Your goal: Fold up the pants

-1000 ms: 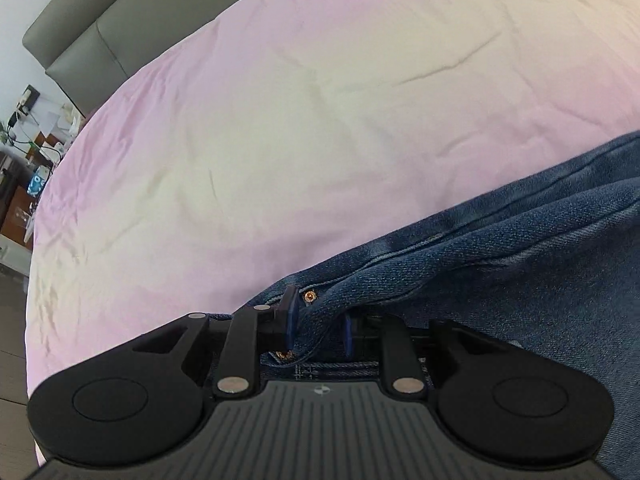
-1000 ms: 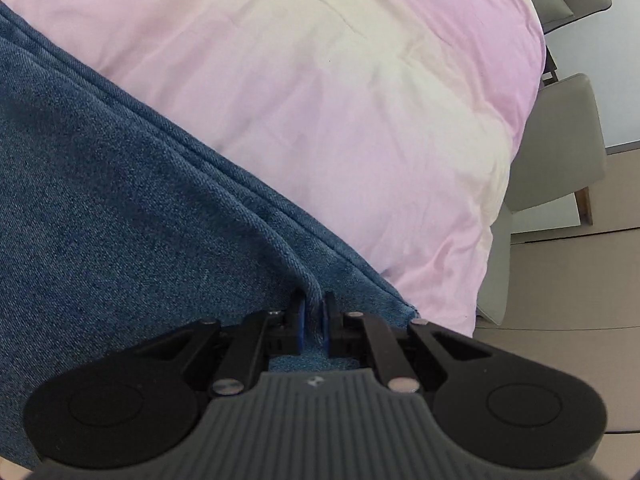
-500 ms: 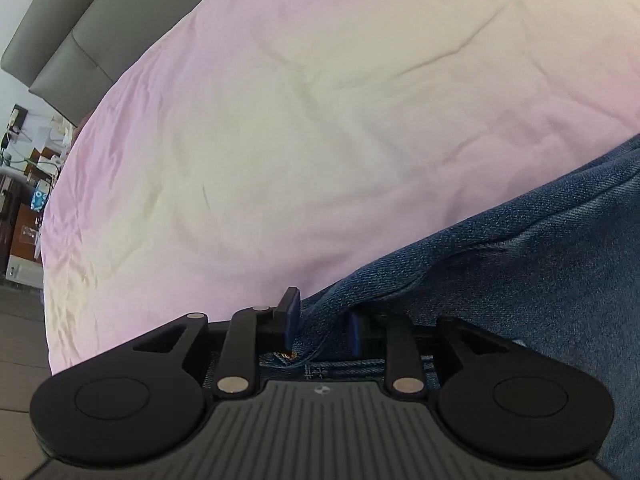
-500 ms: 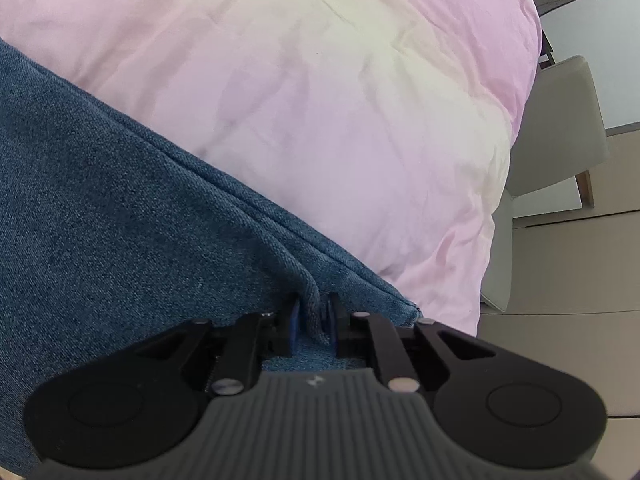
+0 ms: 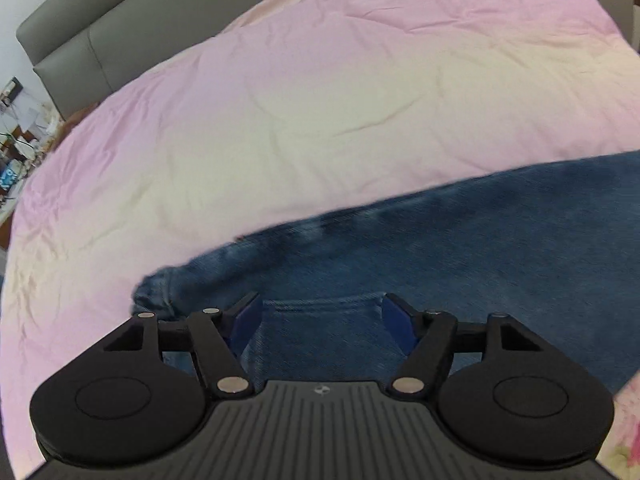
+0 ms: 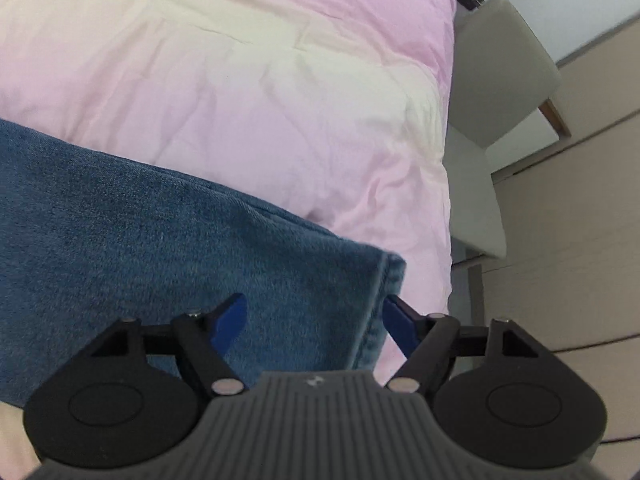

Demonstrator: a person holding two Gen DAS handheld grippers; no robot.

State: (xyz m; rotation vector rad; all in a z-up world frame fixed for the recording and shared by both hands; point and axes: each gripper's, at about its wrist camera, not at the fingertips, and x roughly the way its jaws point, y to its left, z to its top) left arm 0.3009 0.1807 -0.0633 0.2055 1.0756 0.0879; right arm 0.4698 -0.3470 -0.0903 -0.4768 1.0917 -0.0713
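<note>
Blue denim pants (image 5: 460,240) lie flat on a pink bed cover (image 5: 320,100). In the left wrist view their bunched waistband end (image 5: 156,292) sits just ahead and left of my left gripper (image 5: 320,314), whose jaws are opening above a back pocket, with nothing pressed between the blue pads. In the right wrist view the pants (image 6: 140,232) end in a hem (image 6: 384,300) near the bed's right edge. My right gripper (image 6: 314,318) hangs over that hem, jaws opening, pads clear of the cloth.
The pink bed cover (image 6: 240,80) stretches far beyond the pants. A grey headboard (image 5: 100,40) stands at the back left with cluttered furniture (image 5: 16,148) beside it. A grey chair (image 6: 504,72) and beige floor (image 6: 560,240) lie past the bed's right edge.
Both grippers let go of the denim, spread wide and lifted away. The raised folds they pinched have dropped flat onto the bed.
</note>
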